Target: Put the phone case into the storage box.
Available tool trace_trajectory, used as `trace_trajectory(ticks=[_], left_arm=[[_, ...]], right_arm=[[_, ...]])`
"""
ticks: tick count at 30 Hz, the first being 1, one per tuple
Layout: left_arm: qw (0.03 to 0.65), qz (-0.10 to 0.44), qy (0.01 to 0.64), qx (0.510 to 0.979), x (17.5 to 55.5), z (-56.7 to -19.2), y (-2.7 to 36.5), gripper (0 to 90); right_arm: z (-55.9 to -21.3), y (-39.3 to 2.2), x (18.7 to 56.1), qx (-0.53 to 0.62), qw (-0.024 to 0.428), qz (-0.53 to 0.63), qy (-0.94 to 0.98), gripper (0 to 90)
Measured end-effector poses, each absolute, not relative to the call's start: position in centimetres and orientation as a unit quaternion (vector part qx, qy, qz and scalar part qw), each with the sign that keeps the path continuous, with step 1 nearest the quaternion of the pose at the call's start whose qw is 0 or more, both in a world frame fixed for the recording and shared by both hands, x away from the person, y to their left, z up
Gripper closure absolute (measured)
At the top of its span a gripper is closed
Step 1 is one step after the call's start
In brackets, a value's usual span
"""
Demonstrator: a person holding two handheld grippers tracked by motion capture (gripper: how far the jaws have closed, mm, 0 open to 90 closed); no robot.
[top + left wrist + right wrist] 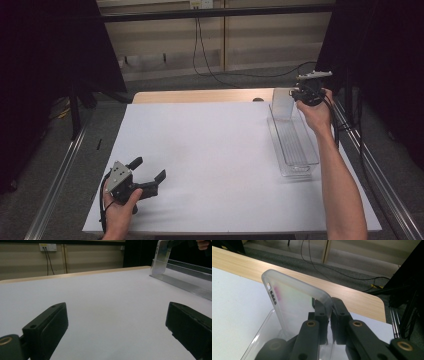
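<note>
Holding a see-through phone case (294,302) by one edge, the right gripper (329,312) had its two black jaws pressed tight together on that thin edge. The phone case was cloudy and soft-looking, with small dark holes near one rounded corner. It stood upright, and its lower part reached down into a long clear tray (295,150). From the high view the right gripper (307,92) was up at the far end of that clear tray, on the right side of the worktop (210,165), and the phone case (283,104) stood there just under it. The clear tray lay flat on the white worktop, with its long side running from the far end toward the person. A strip of light wood showed at the far edge of the worktop. The left gripper (150,175) was well apart from all that, near the front left corner of the worktop. The person's left hand (120,210) held it low over the white top. Its jaws stood wide open, with nothing between them. From the left gripper view the phone case (161,257) and the clear tray (185,277) showed far off at the right.
</note>
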State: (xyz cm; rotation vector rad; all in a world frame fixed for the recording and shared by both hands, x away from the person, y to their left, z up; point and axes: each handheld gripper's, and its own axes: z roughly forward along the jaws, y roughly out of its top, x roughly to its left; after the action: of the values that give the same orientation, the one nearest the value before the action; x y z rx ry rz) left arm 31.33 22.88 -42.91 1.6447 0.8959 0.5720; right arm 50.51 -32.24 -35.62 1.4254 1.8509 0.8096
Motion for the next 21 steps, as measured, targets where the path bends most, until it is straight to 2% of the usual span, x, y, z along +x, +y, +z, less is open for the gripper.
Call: trace_trajectory(ticks=[21], left_arm=[[0.557, 0.242, 0.378, 0.699, 31.3, -42.9, 22.9, 4.2]], right_arm=[[-36.0, -33.7, 51.3, 0.575, 0.3, 0.328, 0.687, 83.1]])
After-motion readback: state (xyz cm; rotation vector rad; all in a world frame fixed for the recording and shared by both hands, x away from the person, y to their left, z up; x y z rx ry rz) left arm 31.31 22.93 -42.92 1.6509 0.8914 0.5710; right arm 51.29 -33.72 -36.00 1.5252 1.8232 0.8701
